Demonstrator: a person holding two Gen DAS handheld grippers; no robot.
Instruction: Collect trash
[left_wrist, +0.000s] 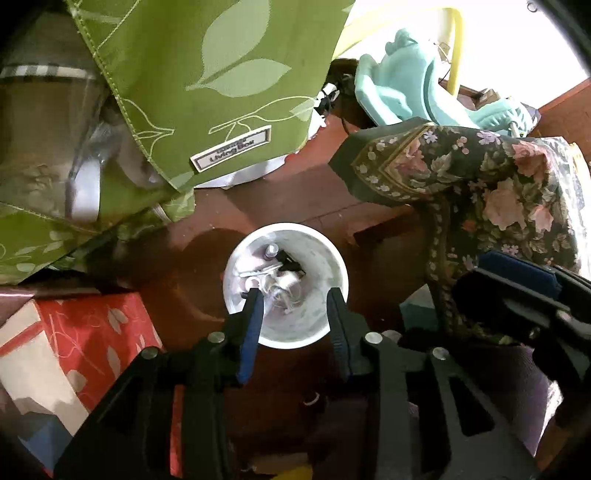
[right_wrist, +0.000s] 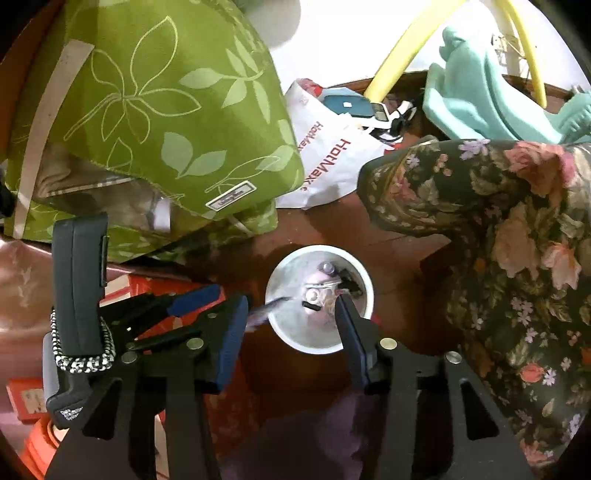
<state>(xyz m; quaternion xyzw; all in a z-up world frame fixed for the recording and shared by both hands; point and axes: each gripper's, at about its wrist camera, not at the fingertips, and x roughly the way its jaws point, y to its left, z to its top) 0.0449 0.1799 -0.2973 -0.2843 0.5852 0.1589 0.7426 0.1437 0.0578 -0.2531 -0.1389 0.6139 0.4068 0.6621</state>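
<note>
Left gripper (left_wrist: 293, 295) spread wide and empty, fingers straddling the near rim of the white cup (left_wrist: 317, 254) directly below it; right gripper (right_wrist: 295, 306) likewise wide and holding nothing firmly, its right finger over the cup's mouth, its left finger outside the left rim where a small grey scrap (right_wrist: 264, 312) lies across the edge, half in, half out. Cup stands upright on the red-brown floor (left_wrist: 295, 195), already holding small trash (left_wrist: 275, 275); right gripper seems better placed to tip the scrap in. Room is tight: red box (left_wrist: 74, 343) near left, floral cloth (left_wrist: 498, 192) right, green storage bag (left_wrist: 207, 85) far left.
</note>
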